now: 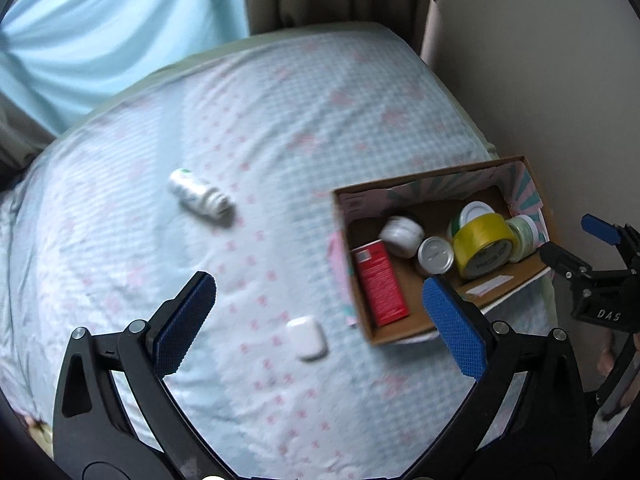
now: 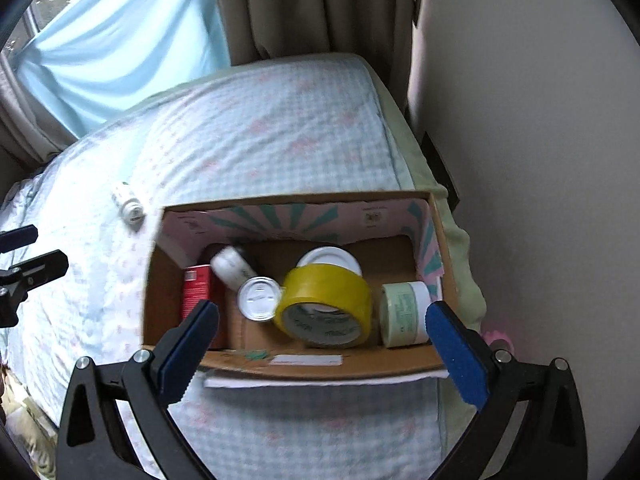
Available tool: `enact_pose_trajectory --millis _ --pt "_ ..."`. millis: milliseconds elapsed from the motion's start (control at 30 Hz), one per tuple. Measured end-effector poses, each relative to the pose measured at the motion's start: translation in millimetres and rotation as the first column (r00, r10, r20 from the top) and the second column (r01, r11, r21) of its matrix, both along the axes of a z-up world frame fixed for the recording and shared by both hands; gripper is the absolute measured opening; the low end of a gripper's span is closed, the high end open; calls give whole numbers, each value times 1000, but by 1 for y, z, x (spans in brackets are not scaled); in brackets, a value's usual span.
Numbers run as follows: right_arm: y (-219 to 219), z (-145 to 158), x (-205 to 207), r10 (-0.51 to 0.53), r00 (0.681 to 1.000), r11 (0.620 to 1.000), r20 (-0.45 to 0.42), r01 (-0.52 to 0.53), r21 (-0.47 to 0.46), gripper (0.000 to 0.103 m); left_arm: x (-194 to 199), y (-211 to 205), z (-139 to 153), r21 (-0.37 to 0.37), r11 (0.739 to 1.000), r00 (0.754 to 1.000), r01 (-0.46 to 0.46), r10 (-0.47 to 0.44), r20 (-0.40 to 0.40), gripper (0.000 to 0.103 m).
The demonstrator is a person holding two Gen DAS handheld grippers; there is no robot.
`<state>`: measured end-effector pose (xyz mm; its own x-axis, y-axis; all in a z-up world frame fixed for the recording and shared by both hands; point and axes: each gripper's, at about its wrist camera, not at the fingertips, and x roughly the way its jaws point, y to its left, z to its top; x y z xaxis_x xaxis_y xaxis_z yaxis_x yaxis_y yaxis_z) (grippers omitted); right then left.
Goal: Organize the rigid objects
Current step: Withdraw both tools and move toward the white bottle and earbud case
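Bedding stretches under my left gripper (image 1: 316,320), a checked sheet (image 1: 260,128) with small pink marks, and my two blue pads stand spread wide with nothing between them. Almost directly below that gap lies a small white earbud-style case (image 1: 307,338), flat on the sheet; I judge it the next thing to lift, since my fingers already straddle it from above. Farther off, a white pill bottle (image 1: 200,197) lies on its side, well apart from everything else, likely left for afterwards. To the right sits the cardboard box (image 1: 404,332), close to the bed's edge by the wall, where both my arms can reach it. Inside I see a red carton (image 1: 380,284) lying along the near-left wall, a white jar (image 1: 402,234), a silver-lidded tin (image 1: 436,255), a roll of yellow tape (image 1: 482,250) standing on edge, and a pale green jar (image 1: 524,236) in the far corner. My right gripper (image 1: 576,248) hangs just beyond the box.

From my right wrist, my right gripper's pads are likewise parted and empty, poised over the box's near rim (image 2: 320,364). The tape (image 2: 326,306) leans against a white lid (image 2: 328,258) behind it; the silver-lidded tin (image 2: 259,298) touches the tape's left side, and the green jar (image 2: 404,314) lies in the right corner. The pill bottle (image 2: 128,202) shows outside, beside the box's far-left corner.
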<state>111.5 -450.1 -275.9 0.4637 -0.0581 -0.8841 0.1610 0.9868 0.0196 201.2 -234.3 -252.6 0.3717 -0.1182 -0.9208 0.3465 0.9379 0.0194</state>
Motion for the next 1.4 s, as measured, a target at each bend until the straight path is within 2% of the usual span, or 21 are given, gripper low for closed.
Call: enact_pose_trajectory --millis 167,367,633,833,933,1100,1233,1300,1400 --pt "41 23 -15 22 999 999 30 -21 -36 103 -16 56 20 2 1000 998 -22 22 52 103" --pt "114 38 -41 40 999 999 29 -39 -30 103 -38 132 43 -31 999 995 -16 19 93 103" --pt "211 32 -72 22 1000 1000 0 -22 -2 103 -57 222 67 -23 997 984 73 -69 163 103" --pt "256 26 -80 -62 998 998 -13 63 32 103 -41 273 60 -46 985 977 164 -155 149 103" --pt "273 25 -79 -95 995 995 -25 96 33 103 -30 285 51 -18 971 962 236 -232 143 103" --pt "297 19 -74 -104 993 994 -48 105 23 103 -14 289 40 -22 943 935 332 -326 138 103" --pt "306 7 -70 -104 992 994 -75 105 8 103 5 278 20 23 917 914 399 -400 67 103" --pt "307 -2 -66 -106 990 994 -92 108 12 103 14 272 11 23 900 898 436 -436 56 103" --pt "305 -21 -58 -108 987 994 -122 109 5 103 32 258 -2 28 857 856 514 -515 44 103"
